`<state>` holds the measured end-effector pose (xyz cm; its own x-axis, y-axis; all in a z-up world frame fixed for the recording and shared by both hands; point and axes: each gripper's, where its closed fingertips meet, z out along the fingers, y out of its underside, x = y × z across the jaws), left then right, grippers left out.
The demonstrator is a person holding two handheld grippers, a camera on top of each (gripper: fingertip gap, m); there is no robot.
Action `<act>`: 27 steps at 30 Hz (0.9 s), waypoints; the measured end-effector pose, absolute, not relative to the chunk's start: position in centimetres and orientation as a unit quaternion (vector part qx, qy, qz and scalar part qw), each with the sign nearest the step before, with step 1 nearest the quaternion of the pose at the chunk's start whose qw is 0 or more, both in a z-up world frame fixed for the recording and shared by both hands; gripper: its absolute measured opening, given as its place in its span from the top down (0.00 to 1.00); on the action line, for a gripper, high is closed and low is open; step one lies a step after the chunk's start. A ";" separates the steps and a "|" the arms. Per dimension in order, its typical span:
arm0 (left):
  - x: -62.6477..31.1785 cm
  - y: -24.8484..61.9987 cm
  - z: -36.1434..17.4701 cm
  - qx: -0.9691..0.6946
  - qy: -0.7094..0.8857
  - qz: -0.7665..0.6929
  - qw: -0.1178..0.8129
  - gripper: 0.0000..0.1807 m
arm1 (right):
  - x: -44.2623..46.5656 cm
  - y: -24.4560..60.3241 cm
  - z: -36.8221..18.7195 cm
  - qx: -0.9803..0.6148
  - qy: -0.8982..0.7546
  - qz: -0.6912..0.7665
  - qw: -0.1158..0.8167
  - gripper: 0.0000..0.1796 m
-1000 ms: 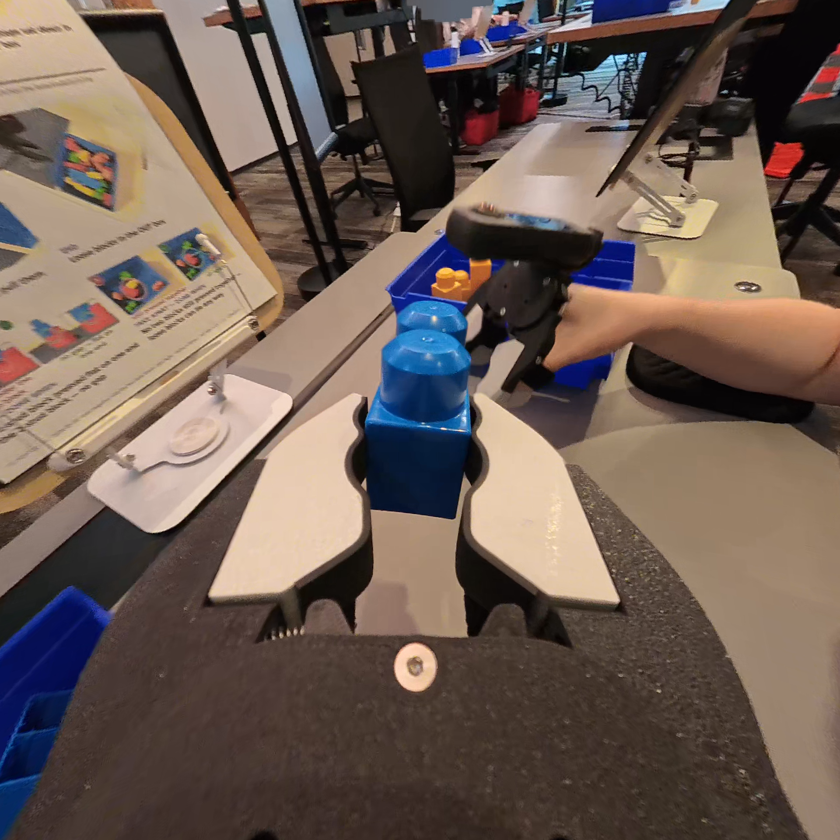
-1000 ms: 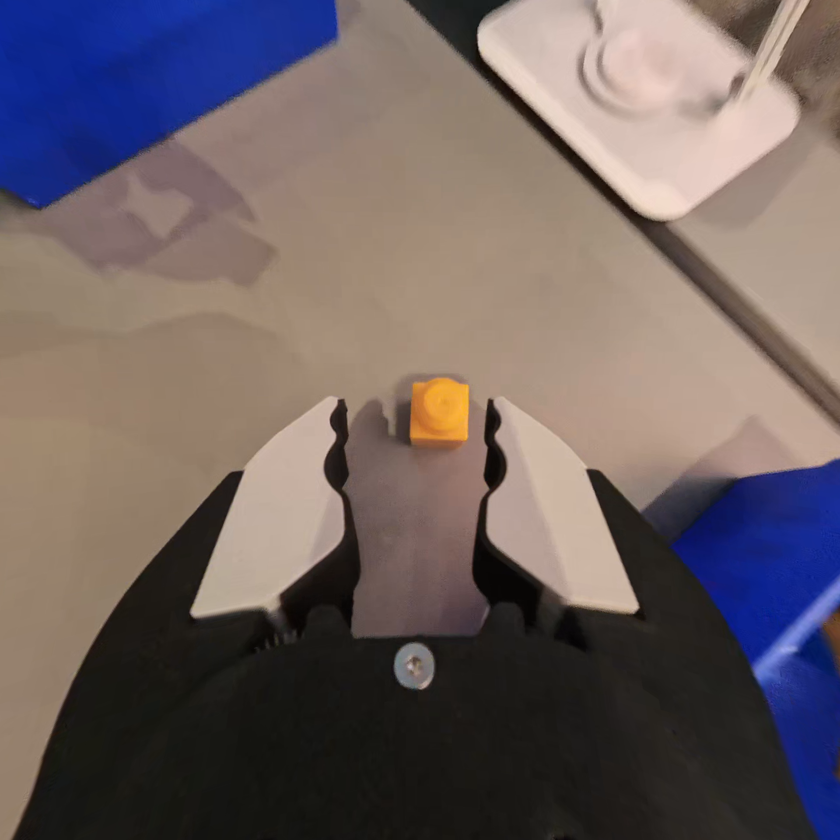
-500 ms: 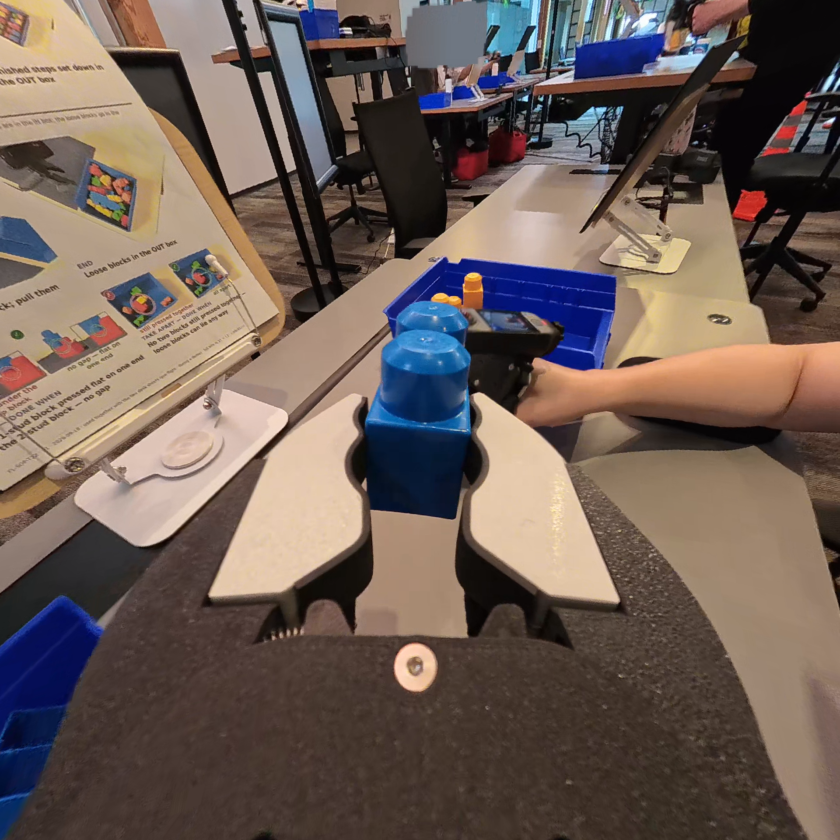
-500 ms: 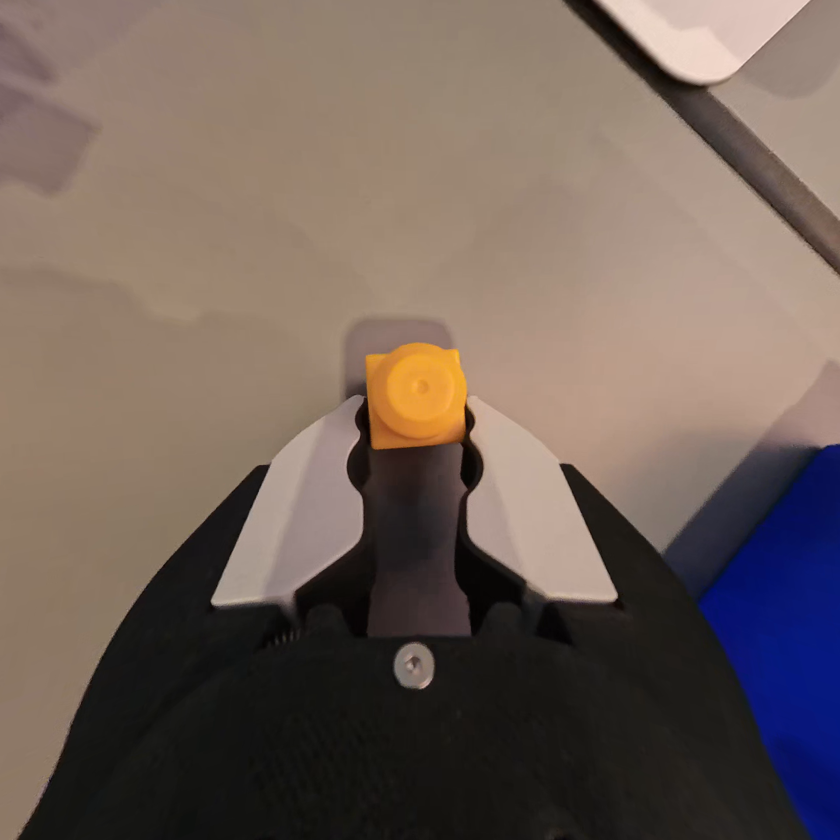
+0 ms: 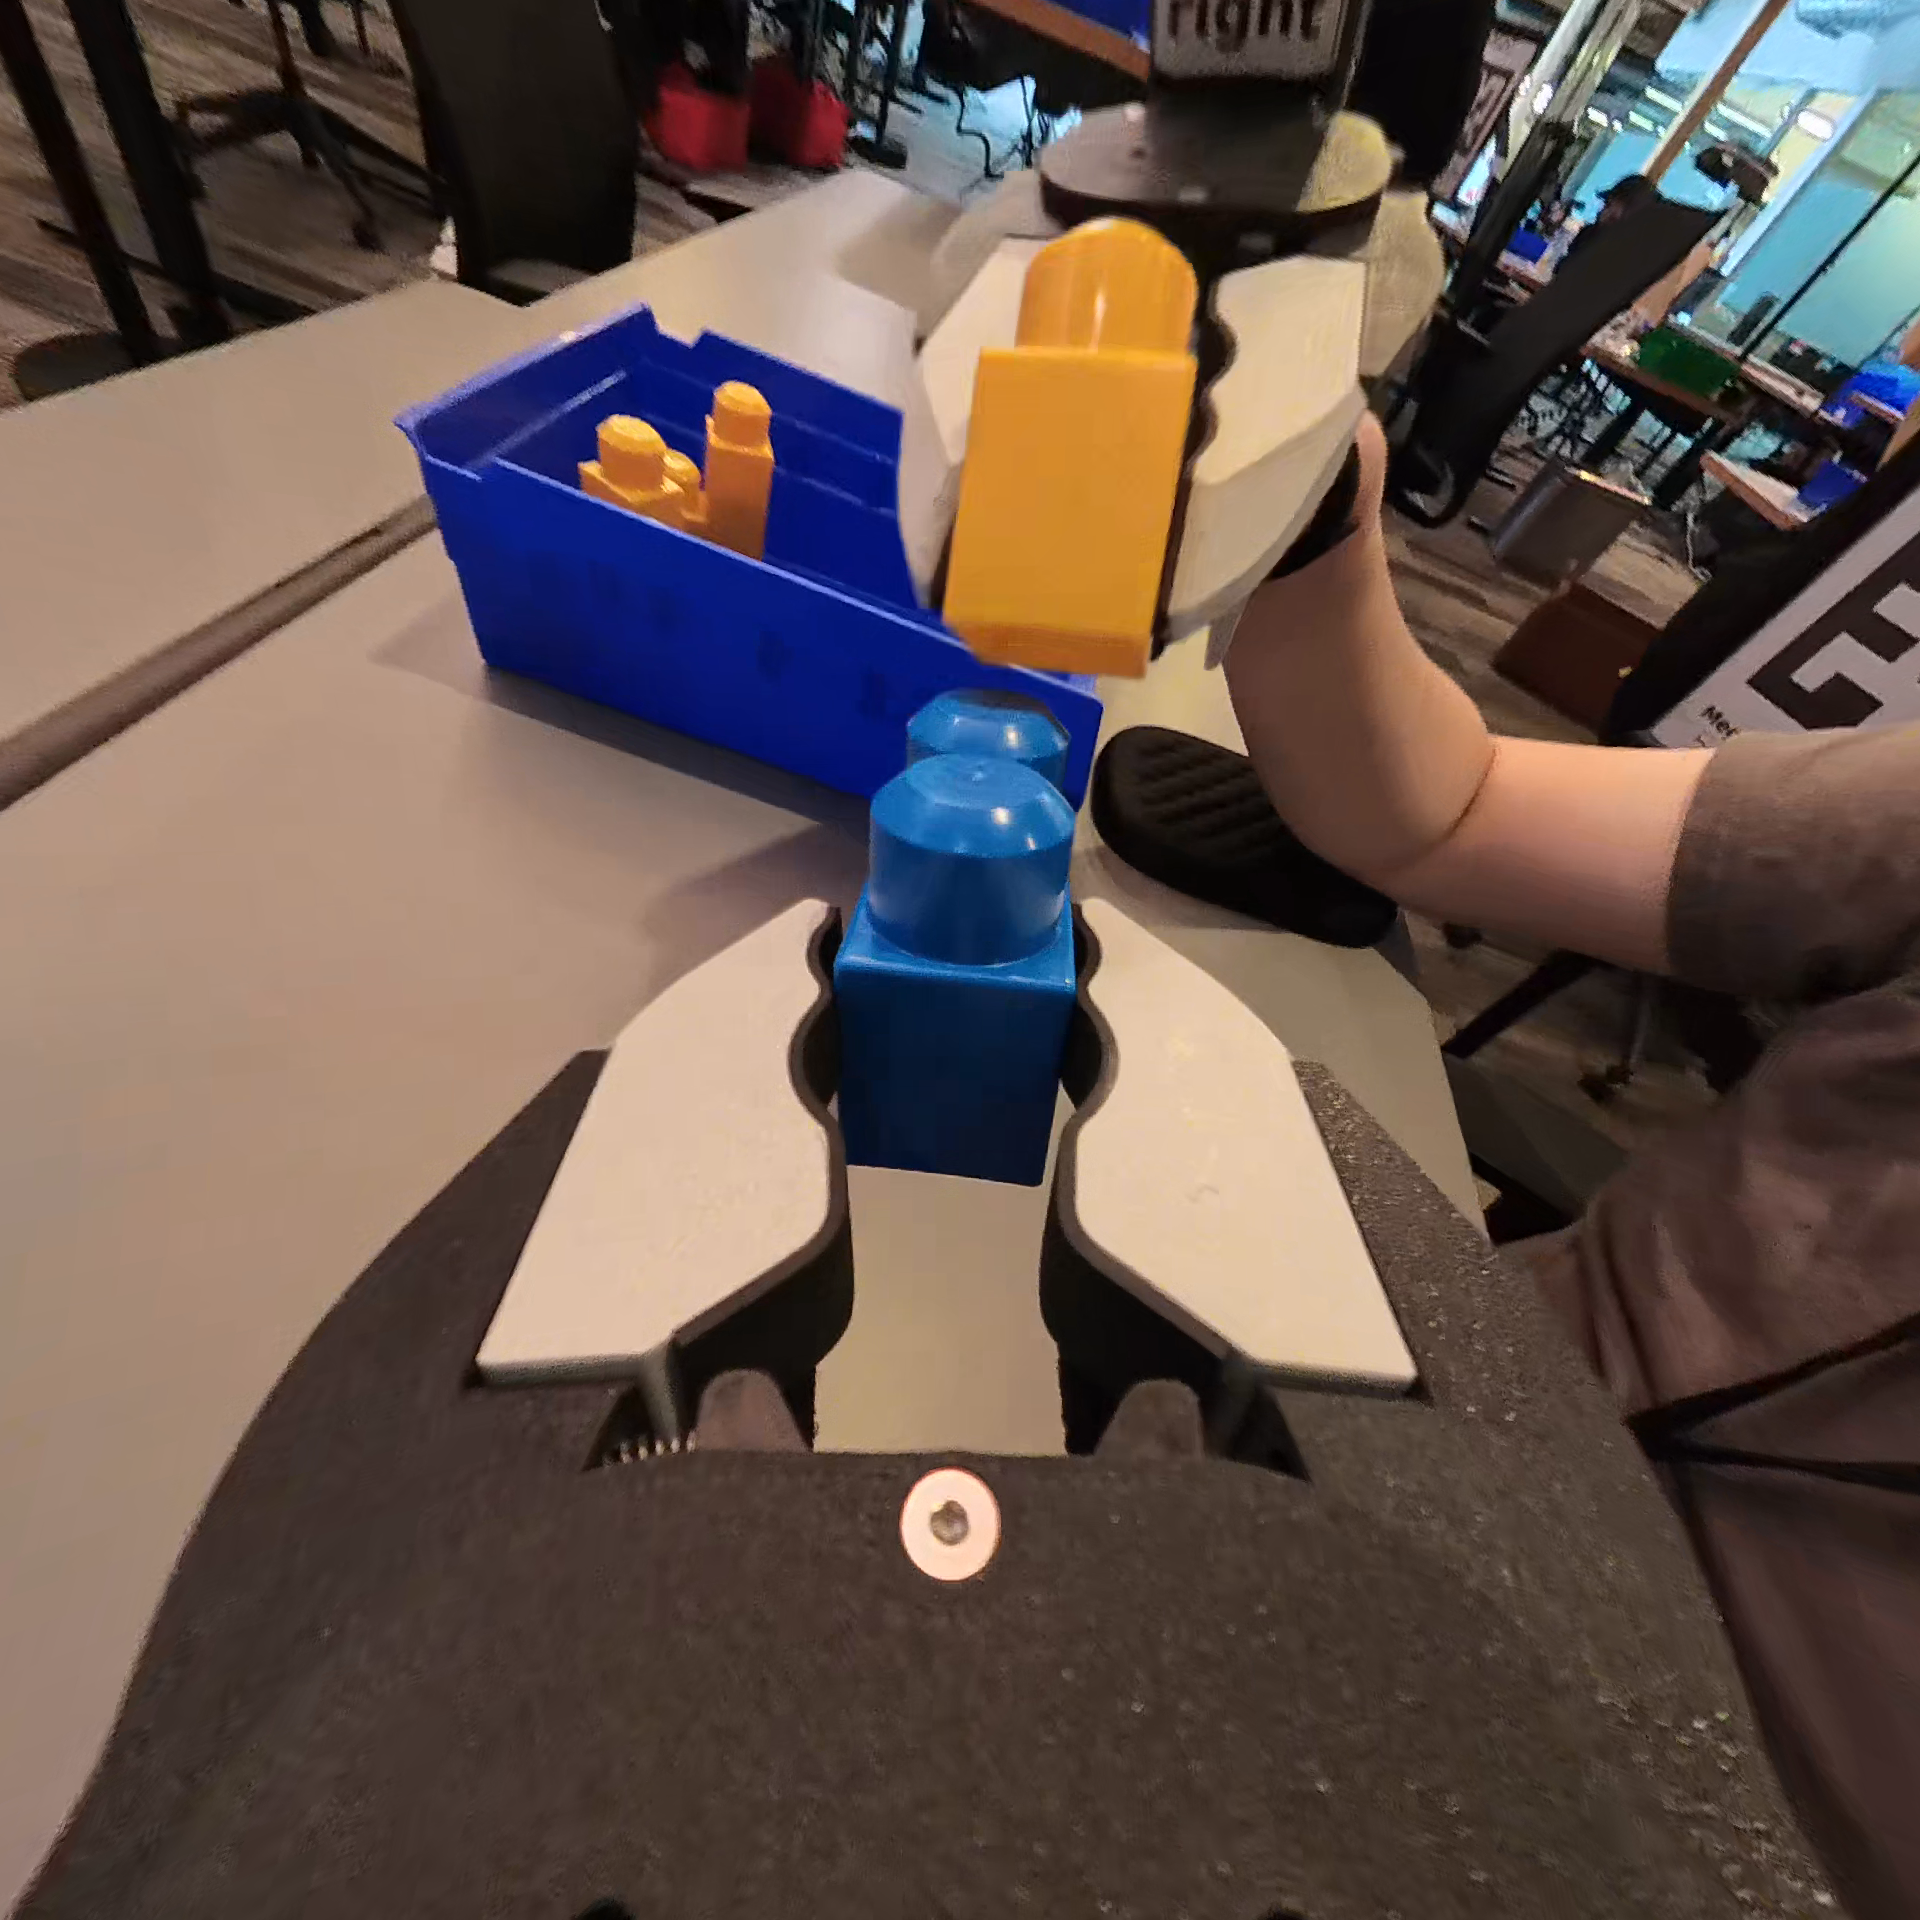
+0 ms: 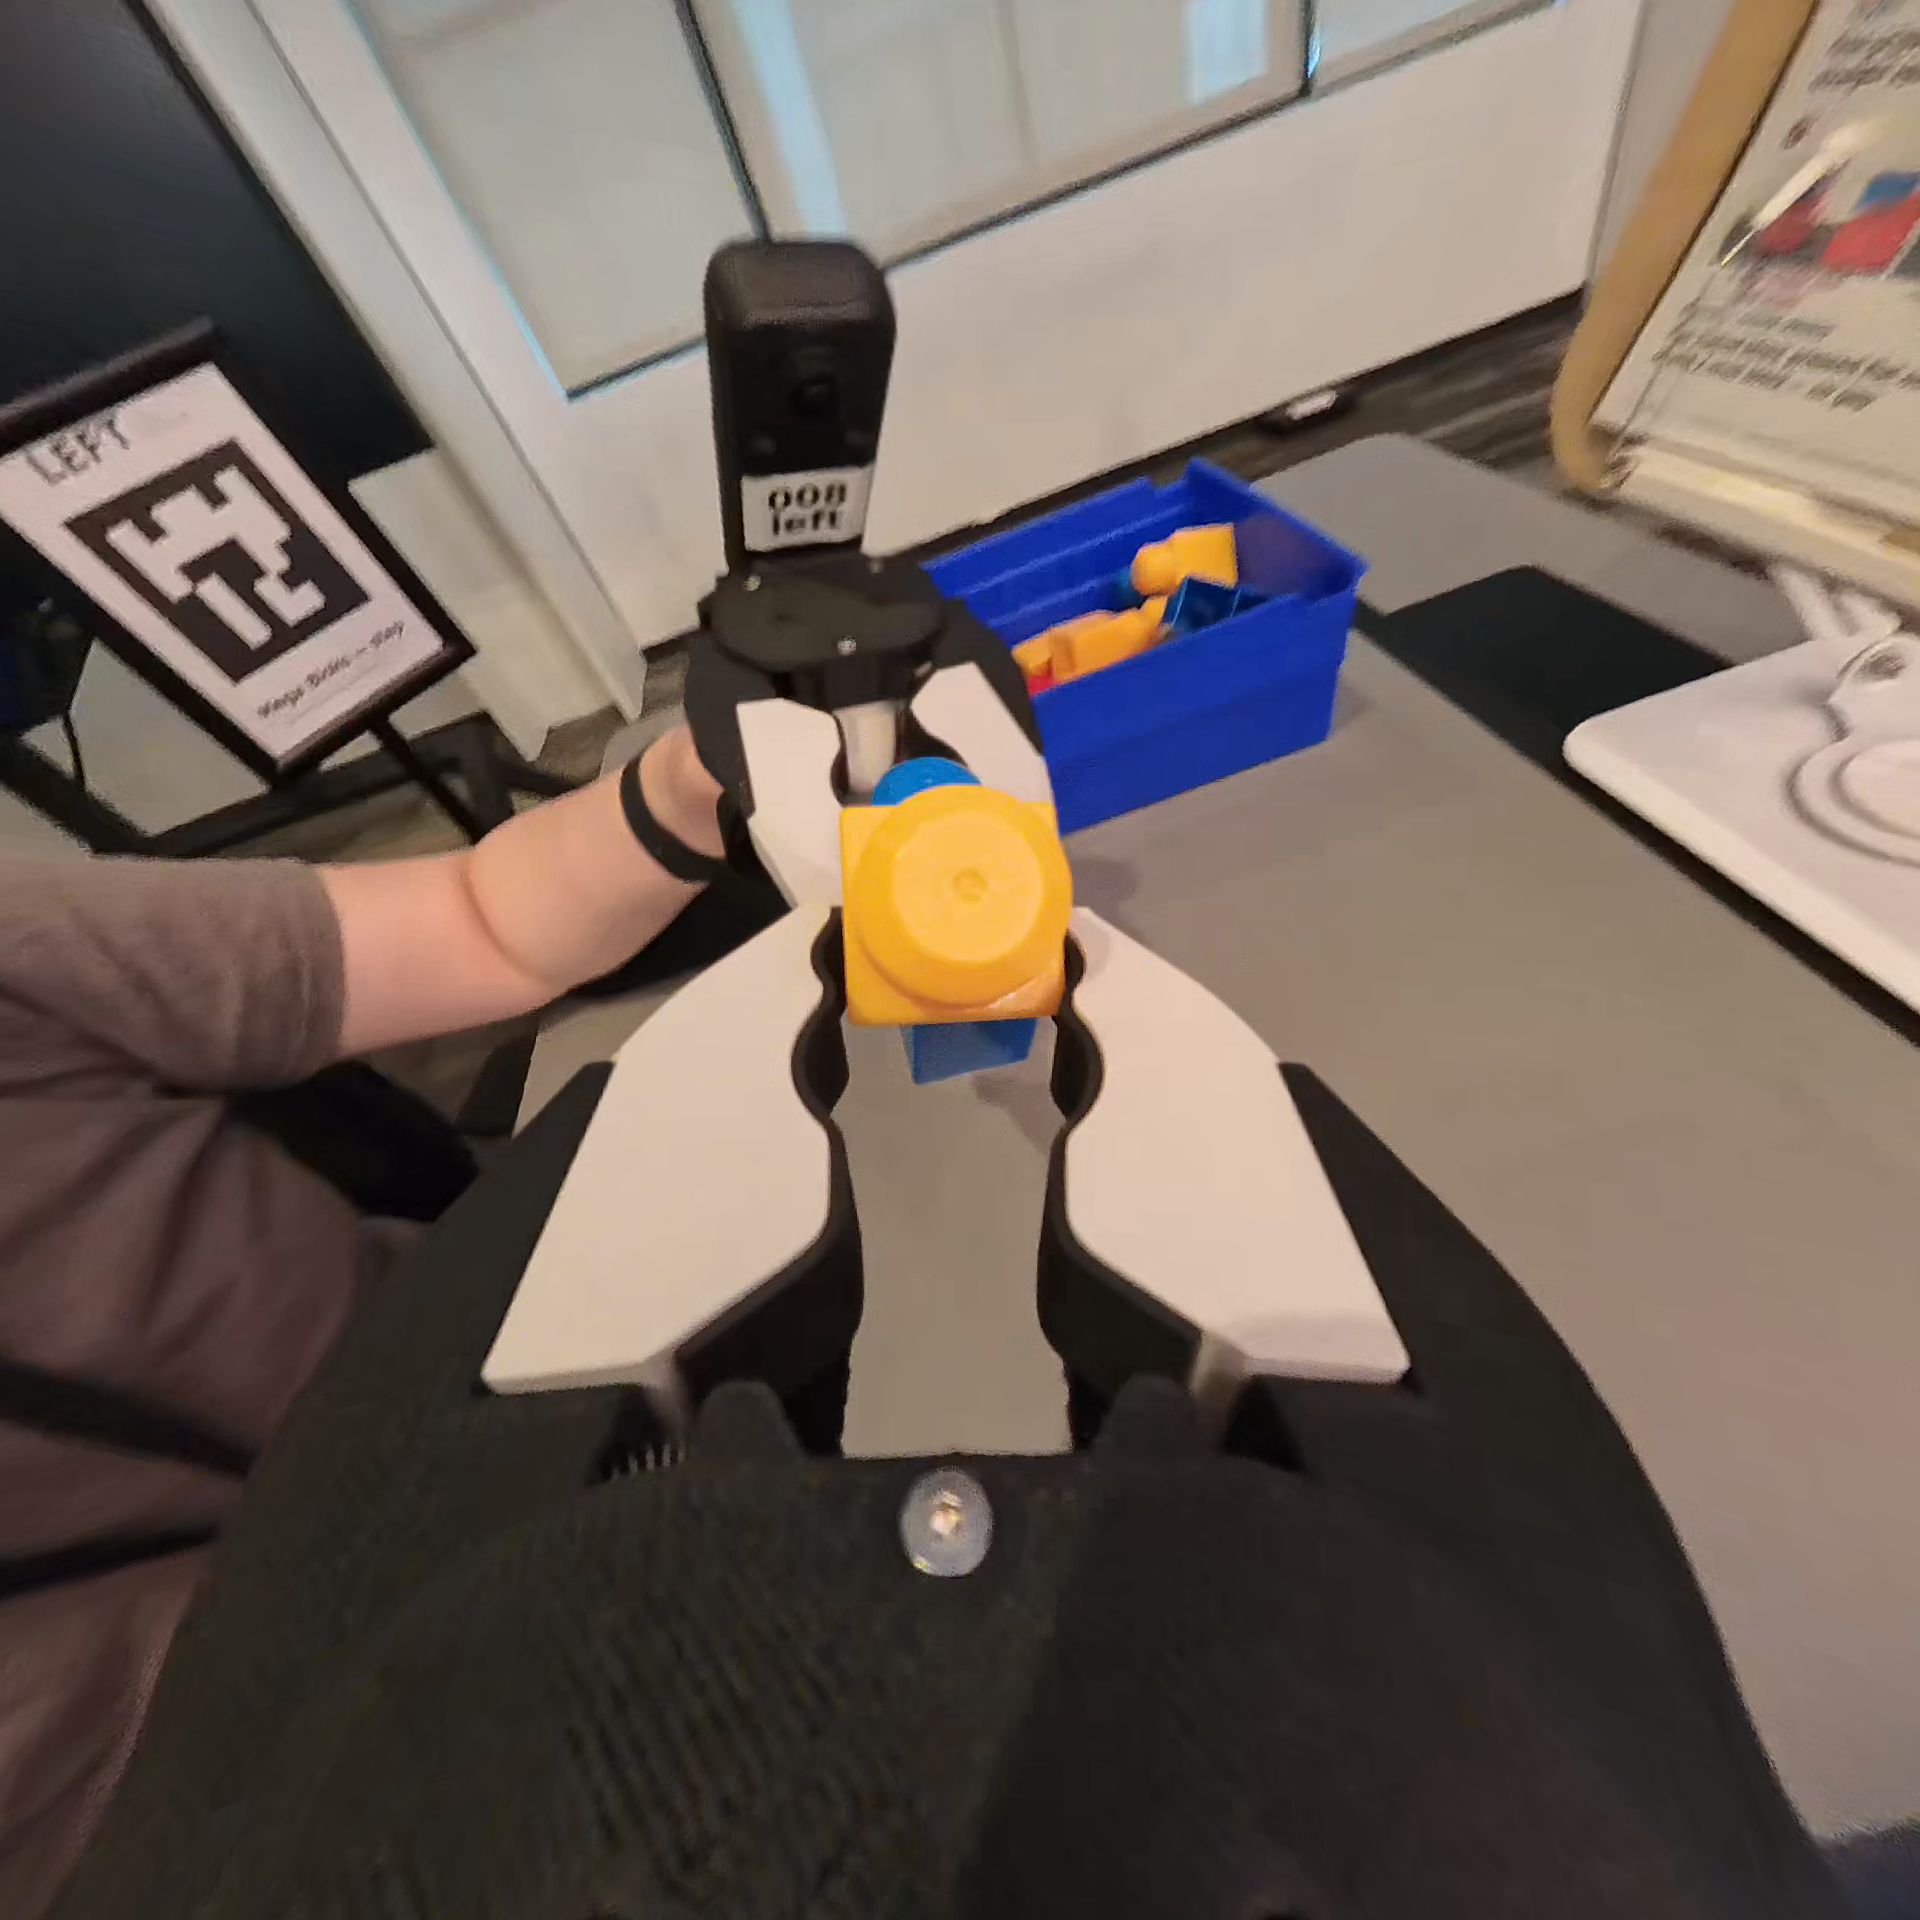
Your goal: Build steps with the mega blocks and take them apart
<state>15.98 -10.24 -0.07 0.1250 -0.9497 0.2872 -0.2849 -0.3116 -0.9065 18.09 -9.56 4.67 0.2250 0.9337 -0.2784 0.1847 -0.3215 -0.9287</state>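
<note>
Blue two-stud block (image 5: 951, 1049) clamped at its near end between the left gripper (image 5: 954, 961) jaws, above the grey table (image 5: 312, 935); orange single-stud block (image 5: 1070, 499) clamped in the right gripper (image 6: 954, 935) jaws, tilted, just above the blue block's far stud, not touching; blue bin (image 5: 665, 613) behind holds joined orange blocks (image 5: 691, 483).

The single-stud block (image 5: 1065, 499) hangs just above the two-stud block's (image 5: 951, 1049) far stud, bin (image 5: 665, 623) behind.
</note>
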 end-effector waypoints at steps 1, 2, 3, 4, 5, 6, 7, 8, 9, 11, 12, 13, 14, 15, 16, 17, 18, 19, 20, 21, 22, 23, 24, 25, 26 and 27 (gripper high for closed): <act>16.3 -10.5 -0.4 -0.661 0.473 -0.465 0.350 0.78 | 18.0 -9.7 4.0 -0.675 -0.430 0.453 0.392 0.79; 16.5 -10.7 -0.7 -0.661 0.477 -0.465 0.345 0.78 | 17.8 -9.7 3.4 -0.680 -0.440 0.444 0.384 0.79; 16.7 -11.0 -0.8 -0.659 0.481 -0.470 0.338 0.78 | 17.7 -9.9 2.7 -0.685 -0.450 0.436 0.372 0.79; 16.9 -11.4 -0.9 -0.657 0.483 -0.477 0.328 0.78 | 17.5 -10.2 2.1 -0.689 -0.462 0.430 0.356 0.79; 17.0 -11.7 -0.9 -0.656 0.485 -0.483 0.318 0.78 | 17.4 -10.6 1.6 -0.689 -0.473 0.430 0.341 0.79; 17.0 -11.9 -1.2 -0.658 0.488 -0.483 0.311 0.78 | 17.3 -10.9 1.2 -0.690 -0.479 0.433 0.326 0.79; 17.1 -12.1 -1.1 -0.654 0.488 -0.492 0.306 0.78 | 17.3 -11.1 1.1 -0.691 -0.478 0.441 0.315 0.79; 17.1 -12.4 -0.9 -0.651 0.483 -0.508 0.293 0.78 | 17.4 -11.3 1.2 -0.691 -0.473 0.456 0.302 0.79; 17.2 -12.6 -0.8 -0.651 0.474 -0.525 0.277 0.78 | 17.4 -11.5 1.2 -0.691 -0.466 0.472 0.287 0.79; 17.3 -12.8 -0.9 -0.653 0.462 -0.541 0.260 0.78 | 17.5 -11.8 1.0 -0.695 -0.456 0.490 0.262 0.79; 17.3 -12.7 -1.1 -0.656 0.456 -0.545 0.255 0.78 | 17.5 -11.7 0.8 -0.698 -0.451 0.493 0.257 0.79; 17.3 -12.6 -1.2 -0.658 0.449 -0.551 0.249 0.78 | 17.4 -11.6 0.6 -0.702 -0.444 0.496 0.252 0.79; 17.2 -12.4 -1.2 -0.660 0.441 -0.557 0.245 0.78 | 17.4 -11.5 0.4 -0.705 -0.437 0.500 0.247 0.79; 17.2 -12.2 -1.2 -0.662 0.433 -0.561 0.243 0.78 | 17.3 -11.4 0.2 -0.709 -0.431 0.503 0.243 0.79; 17.1 -11.9 -1.3 -0.667 0.427 -0.561 0.243 0.78 | 17.2 -11.2 -0.1 -0.714 -0.427 0.501 0.240 0.79; 17.0 -11.6 -1.4 -0.671 0.422 -0.557 0.249 0.78 | 17.1 -11.1 -0.6 -0.720 -0.427 0.493 0.238 0.79; 16.9 -11.2 -1.4 -0.673 0.418 -0.554 0.256 0.78 | 17.0 -11.0 -1.0 -0.725 -0.429 0.483 0.238 0.79; 16.7 -11.1 -1.3 -0.672 0.417 -0.554 0.260 0.78 | 16.8 -10.9 -1.2 -0.727 -0.429 0.480 0.239 0.79; 16.5 -11.0 -0.9 -0.668 0.413 -0.560 0.264 0.78 | 16.6 -10.9 -1.1 -0.725 -0.424 0.486 0.241 0.79; 16.3 -10.8 -0.5 -0.666 0.409 -0.564 0.268 0.78 | 16.3 -10.9 -1.0 -0.721 -0.419 0.494 0.244 0.79; 16.0 -10.7 -0.4 -0.665 0.411 -0.562 0.270 0.78 | 16.1 -10.9 -0.9 -0.719 -0.416 0.499 0.247 0.79; 15.9 -10.8 -0.4 -0.664 0.416 -0.559 0.270 0.78 | 15.9 -10.9 -0.8 -0.718 -0.414 0.501 0.249 0.79; 15.7 -10.9 -0.4 -0.663 0.422 -0.558 0.267 0.78 | 15.7 -10.9 -0.9 -0.717 -0.415 0.502 0.249 0.79; 15.5 -11.0 -0.4 -0.663 0.424 -0.560 0.258 0.78 | 15.6 -11.0 -0.9 -0.715 -0.416 0.504 0.248 0.79; 15.4 -11.3 -0.3 -0.659 0.424 -0.569 0.249 0.78 | 15.5 -11.1 -0.9 -0.713 -0.416 0.509 0.245 0.79; 15.3 -11.6 0.1 -0.650 0.421 -0.586 0.239 0.78 | 15.4 -11.3 -0.8 -0.709 -0.413 0.519 0.239 0.79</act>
